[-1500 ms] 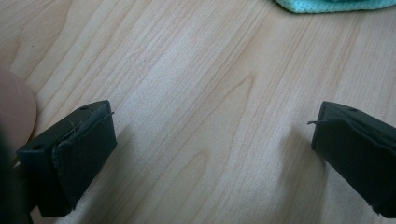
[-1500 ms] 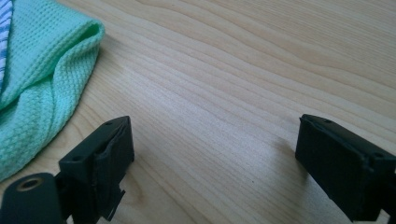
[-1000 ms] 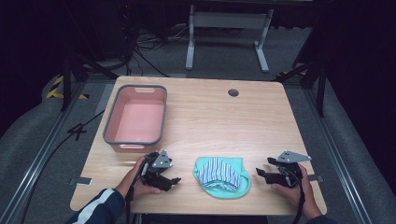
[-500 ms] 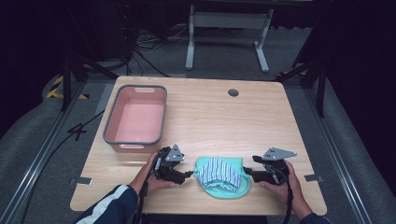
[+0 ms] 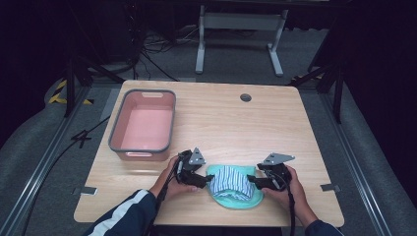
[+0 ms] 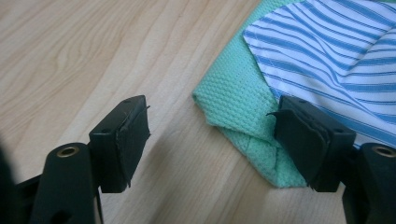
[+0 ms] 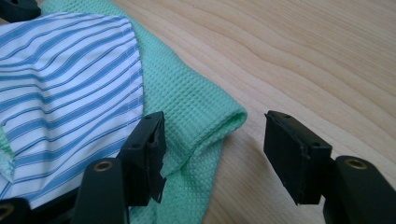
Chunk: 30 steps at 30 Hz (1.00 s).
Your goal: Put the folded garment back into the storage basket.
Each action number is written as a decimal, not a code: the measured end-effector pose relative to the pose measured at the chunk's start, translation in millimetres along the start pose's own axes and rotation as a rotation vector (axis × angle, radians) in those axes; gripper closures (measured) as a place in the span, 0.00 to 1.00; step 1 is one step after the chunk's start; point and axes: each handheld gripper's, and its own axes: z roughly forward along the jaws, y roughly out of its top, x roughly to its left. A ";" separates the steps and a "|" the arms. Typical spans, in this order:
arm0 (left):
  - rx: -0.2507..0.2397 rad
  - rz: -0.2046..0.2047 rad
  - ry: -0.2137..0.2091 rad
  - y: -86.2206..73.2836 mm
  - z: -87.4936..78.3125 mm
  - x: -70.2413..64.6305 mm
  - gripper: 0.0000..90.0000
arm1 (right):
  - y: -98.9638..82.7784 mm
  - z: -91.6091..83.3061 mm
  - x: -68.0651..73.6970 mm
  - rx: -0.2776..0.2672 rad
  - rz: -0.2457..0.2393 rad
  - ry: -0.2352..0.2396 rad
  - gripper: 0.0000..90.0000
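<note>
Cloth bundle looks soft, light; both grippers, left and right, spread wide at its folded green edges, best pinched there

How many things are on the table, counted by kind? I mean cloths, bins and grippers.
Cloths: 2, a green cloth and a striped cloth on it
Bins: 1, the pink bin
Grippers: 2, left gripper and right gripper
Total: 5

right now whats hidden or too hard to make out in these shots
- Green cloth, high view: its middle lies under the striped cloth.
- Left tongs and right tongs, high view: too small to tell whether they touch the fabric.
- Pink bin, high view: the near wall hides the floor's front edge.
- Striped cloth, both gripper views: cut off by the frame edge.
</note>
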 end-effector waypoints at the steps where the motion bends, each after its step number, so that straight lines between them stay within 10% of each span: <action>1: 0.001 -0.003 -0.004 -0.8 1.1 0.4 0.28 | -0.3 0.5 0.2 0.000 0.008 0.002 0.45; 10: 0.021 -0.014 -0.022 -2.9 4.3 1.4 0.23 | -1.0 3.5 2.9 -0.002 0.028 0.018 0.48; 17: 0.004 -0.010 -0.034 -2.5 0.2 7.4 0.61 | 7.3 6.9 10.6 0.017 0.038 0.082 0.81; 30: 0.043 0.028 -0.101 4.2 0.9 7.4 0.91 | 4.7 4.9 15.2 -0.004 0.021 0.075 0.95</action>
